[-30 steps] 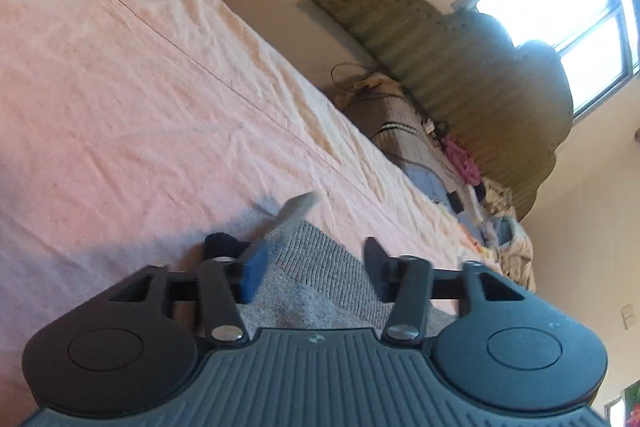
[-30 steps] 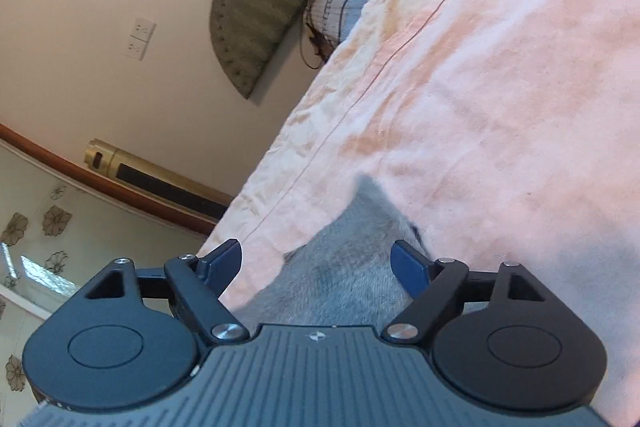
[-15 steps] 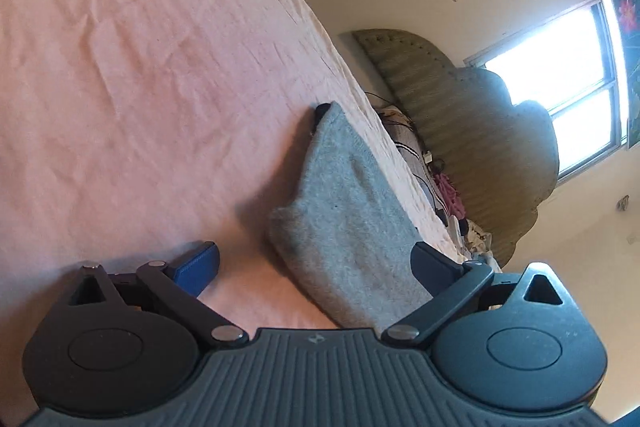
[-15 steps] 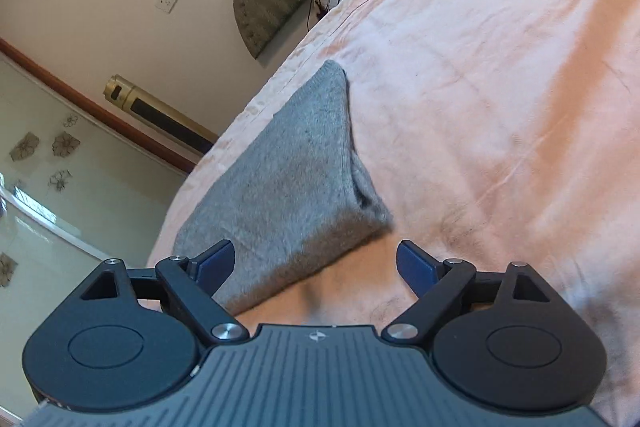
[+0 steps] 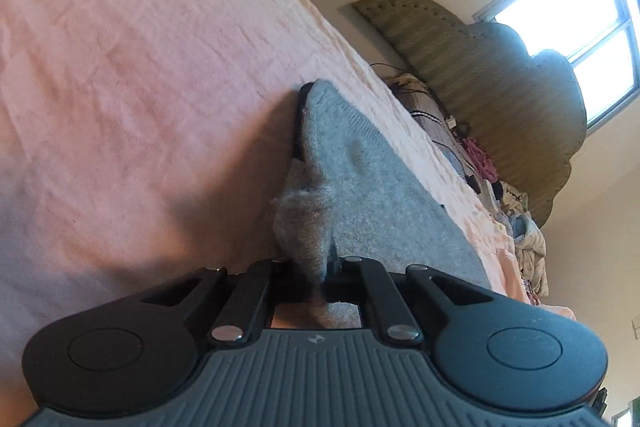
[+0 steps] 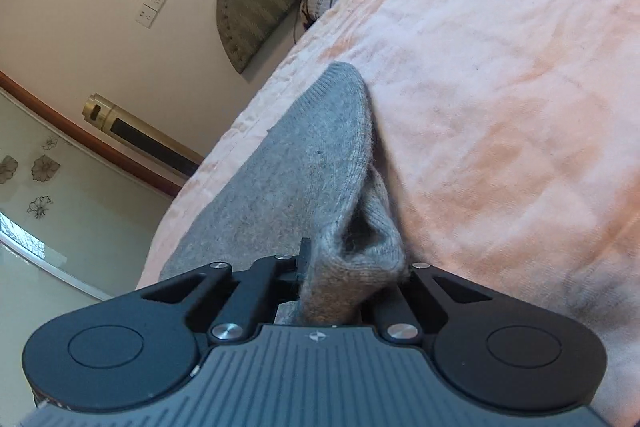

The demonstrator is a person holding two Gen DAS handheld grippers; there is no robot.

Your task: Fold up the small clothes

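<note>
My left gripper is clamped on the near corner of the grey knit, which lies folded on the pink sheet. My right gripper is pinched shut on the other near corner, w/ fabric bunched btwn the fingers.

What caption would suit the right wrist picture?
Right tool shut on a grey garment's corner, lying on a pink bedsheet.
</note>
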